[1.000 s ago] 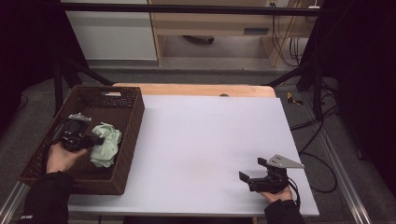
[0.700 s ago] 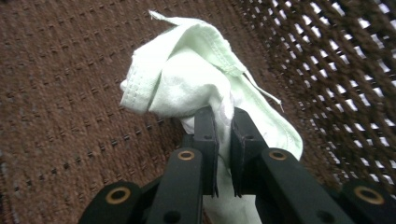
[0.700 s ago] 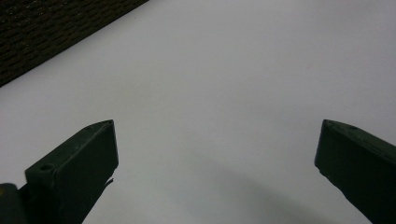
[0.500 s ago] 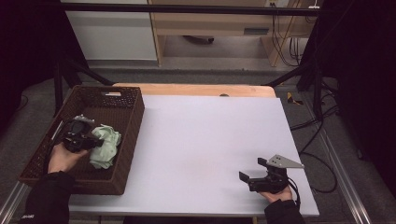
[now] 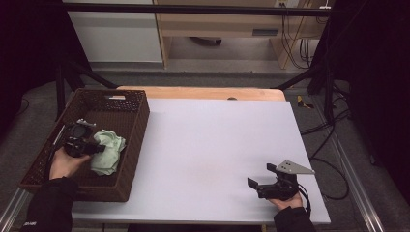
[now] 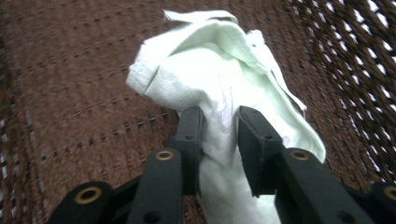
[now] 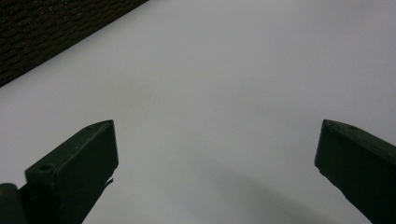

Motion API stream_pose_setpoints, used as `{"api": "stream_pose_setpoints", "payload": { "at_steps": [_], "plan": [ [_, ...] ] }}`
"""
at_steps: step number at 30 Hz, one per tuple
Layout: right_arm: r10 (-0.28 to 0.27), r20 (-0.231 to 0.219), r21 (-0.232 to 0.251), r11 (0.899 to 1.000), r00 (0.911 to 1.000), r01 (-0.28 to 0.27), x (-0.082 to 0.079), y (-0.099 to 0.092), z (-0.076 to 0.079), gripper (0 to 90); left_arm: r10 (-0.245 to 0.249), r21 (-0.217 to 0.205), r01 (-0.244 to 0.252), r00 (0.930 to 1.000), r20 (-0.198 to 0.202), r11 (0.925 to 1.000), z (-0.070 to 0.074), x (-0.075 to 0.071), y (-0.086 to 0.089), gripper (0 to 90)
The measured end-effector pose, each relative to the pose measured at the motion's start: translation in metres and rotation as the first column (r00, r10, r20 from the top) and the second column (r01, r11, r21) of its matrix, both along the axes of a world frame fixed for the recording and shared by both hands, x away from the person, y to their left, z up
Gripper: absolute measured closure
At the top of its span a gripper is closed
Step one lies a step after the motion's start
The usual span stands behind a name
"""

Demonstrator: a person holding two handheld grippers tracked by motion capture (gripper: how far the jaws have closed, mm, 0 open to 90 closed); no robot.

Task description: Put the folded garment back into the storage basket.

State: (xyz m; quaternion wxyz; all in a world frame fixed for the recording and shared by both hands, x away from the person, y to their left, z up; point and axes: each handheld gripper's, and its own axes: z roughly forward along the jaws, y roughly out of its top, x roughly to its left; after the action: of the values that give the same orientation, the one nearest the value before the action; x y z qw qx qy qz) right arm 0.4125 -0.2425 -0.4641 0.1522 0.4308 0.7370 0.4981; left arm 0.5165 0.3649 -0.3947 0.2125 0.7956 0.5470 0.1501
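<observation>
Pale green cloth (image 5: 107, 151) lies crumpled inside the brown woven basket (image 5: 129, 145), which stands on the left part of the white surface (image 5: 212, 145) in the high view. The left tool (image 5: 92, 145) reaches into the basket with its tip at the cloth, a hand (image 5: 66, 163) behind it. The right tool (image 5: 258, 186) rests low on the surface near its right front corner, well apart from the basket.

From the left gripper view, the left tool's jaws have just been opening; a fold of the cloth (image 6: 219, 102) runs up between them, the pads lying close along it on the basket floor.

Seen in the right gripper view, the right tool (image 7: 217, 154) stands wide over bare surface, holding nothing, the basket wall (image 7: 56, 28) far off.
</observation>
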Motion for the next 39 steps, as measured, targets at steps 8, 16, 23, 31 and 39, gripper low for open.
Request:
{"api": "stream_pose_setpoints", "payload": {
  "at_steps": [8,16,23,31,39],
  "plan": [
    [0.0,0.001,0.001,1.0,1.0,0.0,0.0,0.0,0.0,0.2,0.127,-0.059,-0.124,0.99,0.061,0.9906,0.006,-0.004,0.014,39.5],
    [-0.001,0.001,0.001,1.0,1.0,0.001,0.0,0.0,0.0,0.2,0.096,-0.125,-0.078,0.984,0.15,0.9891,0.014,-0.011,0.013,20.8],
    [-0.005,0.0,0.005,1.0,1.0,0.005,0.0,0.0,0.0,0.2,0.071,-0.152,-0.04,0.9764,0.204,0.9875,0.022,-0.017,0.011,8.3],
    [-0.004,0.001,0.005,1.0,1.0,0.004,0.0,0.0,0.0,0.2,0.04,-0.176,0.006,0.9655,0.257,0.9844,0.031,-0.026,0.002,4.5],
    [0.001,0.003,0.003,1.0,1.0,-0.001,0.0,0.0,0.0,0.2,-0.001,-0.18,0.058,0.9537,0.301,0.982,0.041,-0.035,-0.013,3.7]
  ]
}}
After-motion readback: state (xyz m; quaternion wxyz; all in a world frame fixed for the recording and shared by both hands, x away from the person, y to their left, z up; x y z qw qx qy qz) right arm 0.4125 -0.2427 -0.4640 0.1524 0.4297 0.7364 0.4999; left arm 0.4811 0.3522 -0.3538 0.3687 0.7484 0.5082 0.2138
